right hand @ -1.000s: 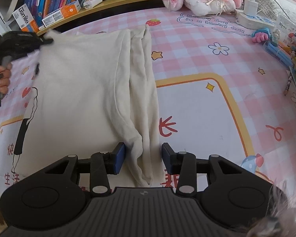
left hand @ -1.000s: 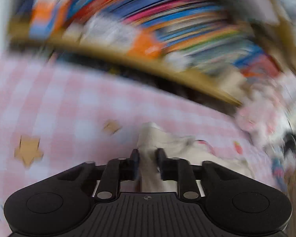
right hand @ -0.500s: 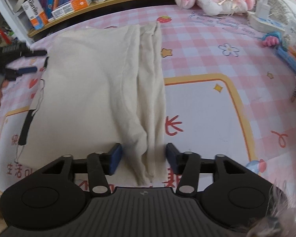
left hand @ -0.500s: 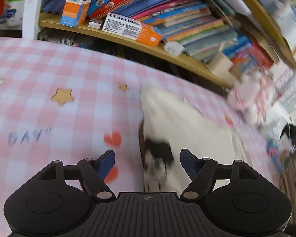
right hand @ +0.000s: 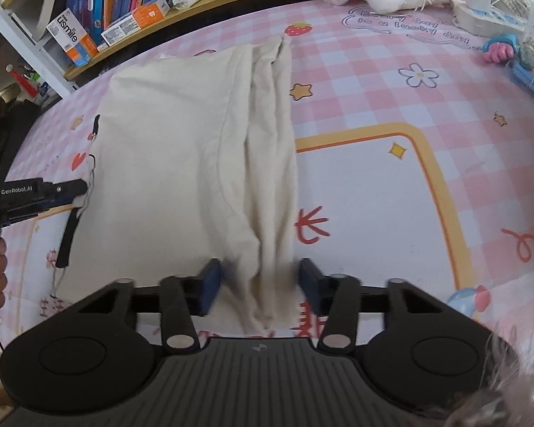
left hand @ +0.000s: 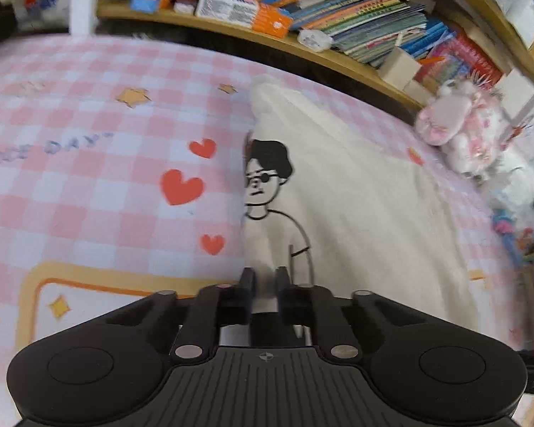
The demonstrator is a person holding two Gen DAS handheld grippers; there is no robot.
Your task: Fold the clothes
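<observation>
Cream shirt (right hand: 181, 163): left hand-held gripper (left hand: 265, 284) has just clamped its printed edge; right hand-held gripper (right hand: 258, 281), jaws narrowing, straddles the bunched edge, bare table (right hand: 373, 195) beside.

Even, soft daylight-like light is covering both views; no harsh glare is showing. The left wrist view is smearing with motion blur, worst on the plush toy (left hand: 455, 121) and the clutter at the counter's right edge. The right wrist view is reading sharp, blurring only on the cream shirt (right hand: 181, 163) between the fingers. Fisheye distortion is bowing the bookshelf (right hand: 181, 17) and the counter (right hand: 373, 213) edges. Shadows are staying faint.
</observation>
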